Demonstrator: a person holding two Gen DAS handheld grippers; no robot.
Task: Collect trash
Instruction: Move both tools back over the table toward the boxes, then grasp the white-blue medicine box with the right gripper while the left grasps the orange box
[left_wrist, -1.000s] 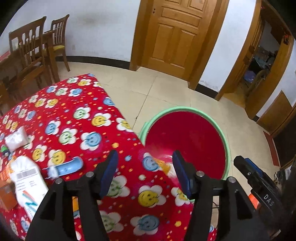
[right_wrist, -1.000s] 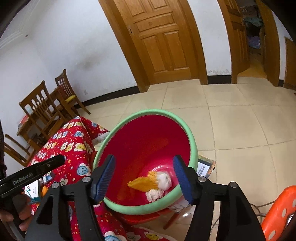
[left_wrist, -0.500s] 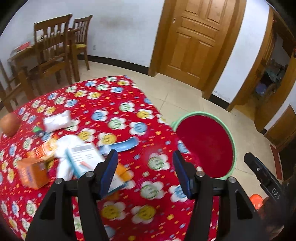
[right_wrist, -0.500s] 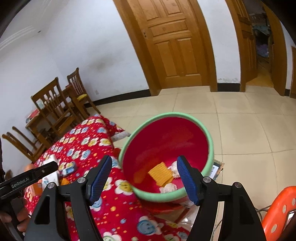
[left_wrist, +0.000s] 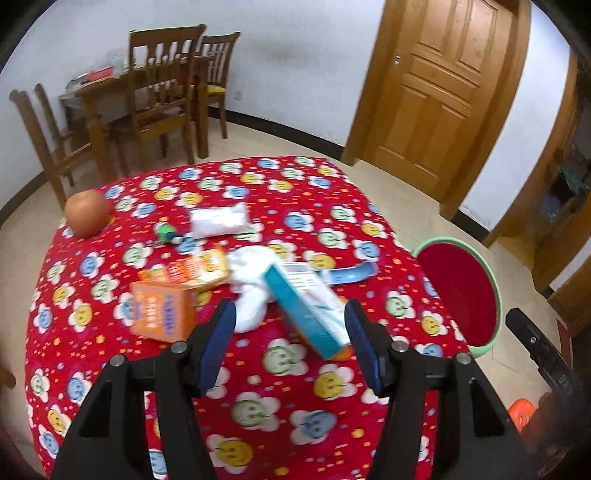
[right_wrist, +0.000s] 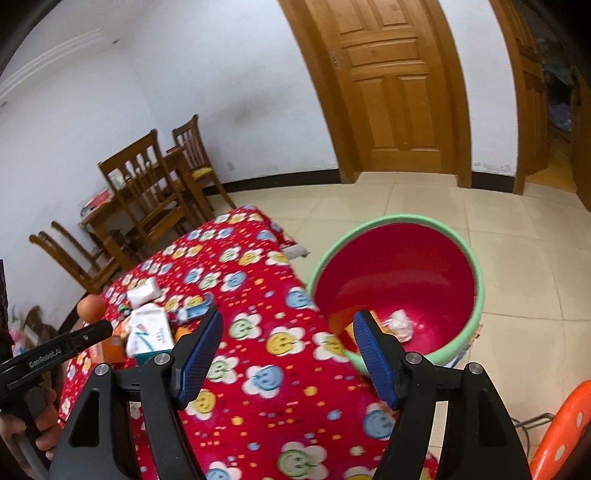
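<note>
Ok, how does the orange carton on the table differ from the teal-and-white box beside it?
The small orange carton is squat and nearly cube-shaped; the teal-and-white box is long and slim. The carton stands alone on the red smiley-print tablecloth, while the box lies tilted, its far end propped on the crumpled white tissue. Both are cardboard and lie just ahead of the open left hand-held gripper.

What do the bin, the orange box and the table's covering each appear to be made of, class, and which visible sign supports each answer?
Bin: probably plastic, with a smooth moulded wall and a slight sheen inside.
Orange box: likely printed cardboard, matte, with flat faces and crisp folded edges.
Table covering: seemingly soft printed fabric, as it drapes over the corner; blur leaves the weave unclear.
</note>
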